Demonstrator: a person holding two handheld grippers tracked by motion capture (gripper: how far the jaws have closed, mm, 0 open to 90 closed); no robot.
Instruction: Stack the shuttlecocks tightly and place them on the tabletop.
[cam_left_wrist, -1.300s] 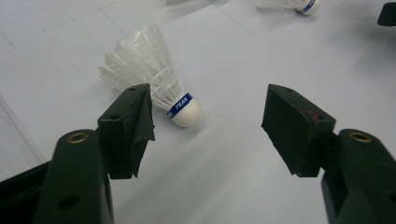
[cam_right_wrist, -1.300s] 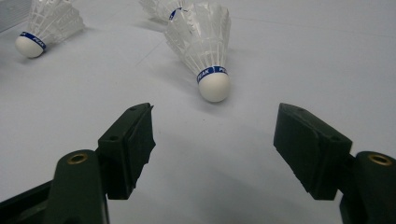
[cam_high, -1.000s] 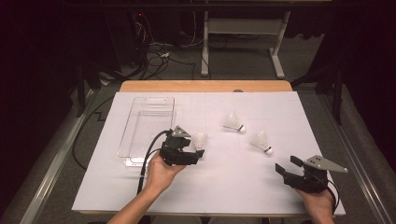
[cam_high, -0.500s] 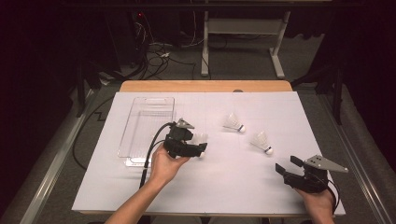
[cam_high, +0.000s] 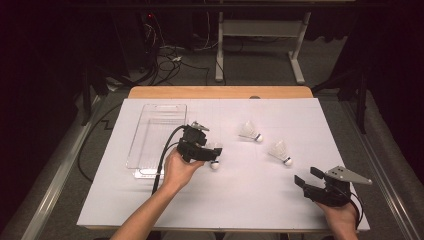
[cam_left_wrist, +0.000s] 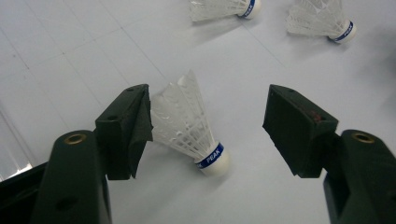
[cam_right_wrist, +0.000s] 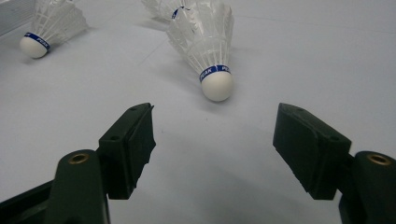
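The left gripper (cam_left_wrist: 208, 133) has edged forward, its jaws wide open around the nearest shuttlecock (cam_left_wrist: 187, 123), apparently ungripped, ready to close.

You're working in what looks like a lab or recording setup: a wooden worktop (cam_high: 220, 92) covered by a big white paper sheet (cam_high: 250, 200), dark surroundings all around, loose black cables (cam_high: 170, 55) snaking over the grey floor (cam_high: 260, 65), and a white metal desk frame (cam_high: 260, 35) behind.
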